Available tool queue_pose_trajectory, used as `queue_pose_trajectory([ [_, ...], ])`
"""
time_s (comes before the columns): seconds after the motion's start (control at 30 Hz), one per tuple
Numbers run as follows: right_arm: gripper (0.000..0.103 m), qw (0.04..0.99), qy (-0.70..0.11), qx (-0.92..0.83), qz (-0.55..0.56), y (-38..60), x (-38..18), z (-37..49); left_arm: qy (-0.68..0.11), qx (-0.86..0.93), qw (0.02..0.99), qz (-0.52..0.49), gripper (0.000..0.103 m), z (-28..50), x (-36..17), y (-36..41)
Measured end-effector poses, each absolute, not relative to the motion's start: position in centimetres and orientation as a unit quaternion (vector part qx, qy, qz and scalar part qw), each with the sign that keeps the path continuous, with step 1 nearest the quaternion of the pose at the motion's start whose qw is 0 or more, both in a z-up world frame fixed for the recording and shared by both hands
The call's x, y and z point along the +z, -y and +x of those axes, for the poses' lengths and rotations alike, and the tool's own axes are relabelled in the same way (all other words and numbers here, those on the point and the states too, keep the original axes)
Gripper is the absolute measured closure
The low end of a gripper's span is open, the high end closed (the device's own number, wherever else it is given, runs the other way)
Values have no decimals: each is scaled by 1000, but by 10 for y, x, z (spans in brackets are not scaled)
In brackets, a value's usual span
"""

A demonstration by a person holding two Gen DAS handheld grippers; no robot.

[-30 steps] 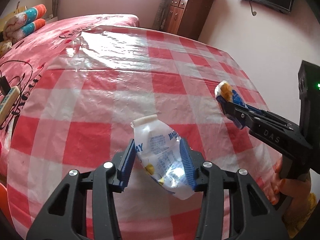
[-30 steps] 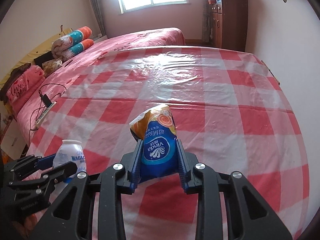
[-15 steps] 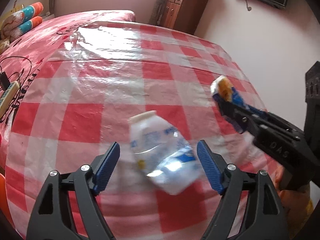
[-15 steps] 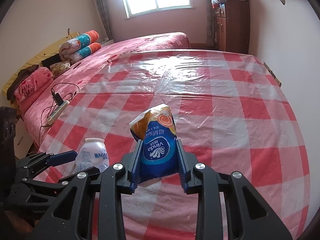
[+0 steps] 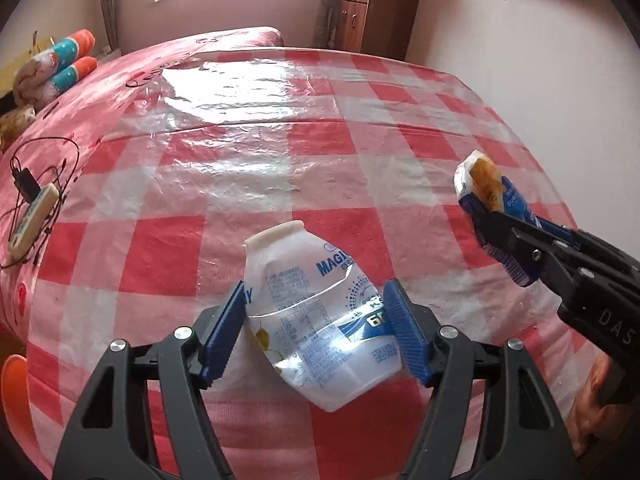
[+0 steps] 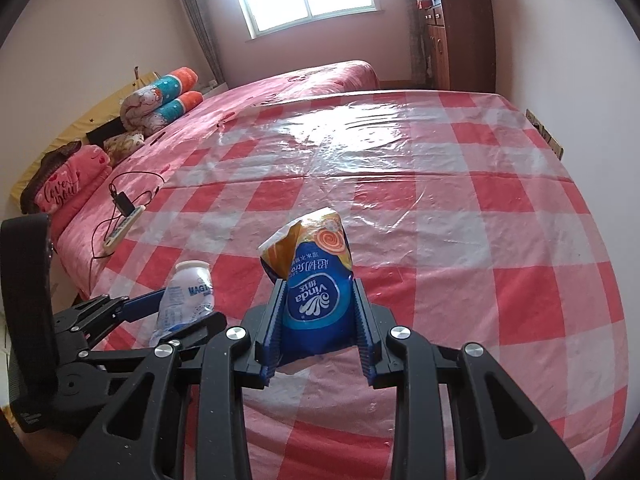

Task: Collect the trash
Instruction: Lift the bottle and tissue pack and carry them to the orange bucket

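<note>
Bottle (image 5: 320, 316) sits crushed between left tool (image 5: 318, 332), whose jaws have just been closing; squeeze mid-body squarely while right tool (image 6: 318, 322) clamps tissue pack (image 6: 316, 292).

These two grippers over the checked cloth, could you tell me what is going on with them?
A person is collecting trash with a gripper in each hand. The right gripper is shut on a blue tissue packet. The left gripper has just been closing its jaws around a crumpled white bottle, and both pads now touch it, above the checked cloth.
</note>
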State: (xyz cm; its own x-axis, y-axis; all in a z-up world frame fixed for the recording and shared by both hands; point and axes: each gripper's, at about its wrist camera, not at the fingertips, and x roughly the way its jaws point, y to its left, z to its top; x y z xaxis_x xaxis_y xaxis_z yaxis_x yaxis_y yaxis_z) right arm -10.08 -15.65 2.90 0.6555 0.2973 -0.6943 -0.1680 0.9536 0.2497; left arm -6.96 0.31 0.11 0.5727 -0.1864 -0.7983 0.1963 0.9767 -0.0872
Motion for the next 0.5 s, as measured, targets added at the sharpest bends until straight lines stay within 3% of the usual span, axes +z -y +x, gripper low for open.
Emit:
queue_pose_trajectory([
  [0.5,70,889,-415,168,91,126,26,-109,-428,-115,896,-31,34,-92,14,-49],
])
